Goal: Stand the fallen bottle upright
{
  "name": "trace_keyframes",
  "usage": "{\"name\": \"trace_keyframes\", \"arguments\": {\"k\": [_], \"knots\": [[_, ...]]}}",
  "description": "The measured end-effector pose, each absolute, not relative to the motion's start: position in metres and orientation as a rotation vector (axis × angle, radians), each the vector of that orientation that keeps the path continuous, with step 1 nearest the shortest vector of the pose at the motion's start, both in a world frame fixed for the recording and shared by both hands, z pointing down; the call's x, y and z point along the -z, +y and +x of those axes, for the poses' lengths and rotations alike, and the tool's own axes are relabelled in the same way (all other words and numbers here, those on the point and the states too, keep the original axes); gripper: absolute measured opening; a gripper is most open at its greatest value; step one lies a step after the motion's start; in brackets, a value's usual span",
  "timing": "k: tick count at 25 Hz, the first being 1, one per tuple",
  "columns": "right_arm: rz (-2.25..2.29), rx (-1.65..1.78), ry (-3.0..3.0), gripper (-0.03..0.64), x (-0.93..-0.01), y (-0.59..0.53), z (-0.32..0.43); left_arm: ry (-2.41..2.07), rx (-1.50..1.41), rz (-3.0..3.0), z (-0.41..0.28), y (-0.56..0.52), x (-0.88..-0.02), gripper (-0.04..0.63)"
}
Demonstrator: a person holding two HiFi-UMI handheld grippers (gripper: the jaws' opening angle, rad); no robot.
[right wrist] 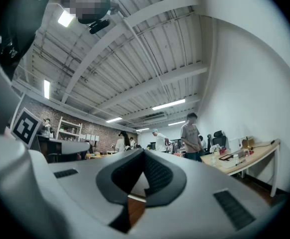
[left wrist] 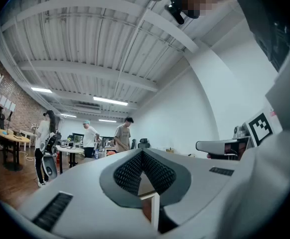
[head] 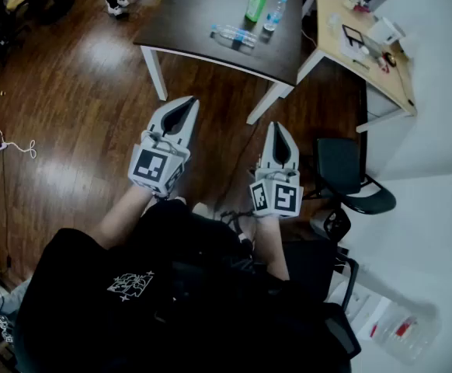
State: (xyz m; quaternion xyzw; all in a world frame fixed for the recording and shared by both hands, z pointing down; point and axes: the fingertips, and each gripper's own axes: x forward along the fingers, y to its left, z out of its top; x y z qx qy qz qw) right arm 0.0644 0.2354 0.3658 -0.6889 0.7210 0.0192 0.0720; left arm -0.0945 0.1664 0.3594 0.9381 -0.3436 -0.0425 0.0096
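The left gripper (head: 187, 102) and the right gripper (head: 277, 127) both have their jaws together on nothing. The fallen bottle (head: 234, 36) lies on its side on the dark table (head: 181, 23), well ahead of both tips and nearer the right gripper's line. To reach it well, the right gripper should open early and take the bottle across its body, probably toward the cap end, though that end is too small to make out. It should then swing it upright clear of the green bottle (head: 255, 5) just beyond.
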Motion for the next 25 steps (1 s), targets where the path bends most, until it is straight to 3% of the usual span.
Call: {"name": "trace_keyframes", "arguments": {"k": [13,25], "knots": [[-2.013,-0.03,2.219,0.023,-0.37,0.178,0.093,-1.057,0.168,2.927,-0.056,0.114,-0.355,-0.011],[-2.05,0.037,2.196,0.023,-0.379,0.041,0.117,-0.997,0.149,2.938,-0.032,-0.026,-0.367,-0.011]]}}
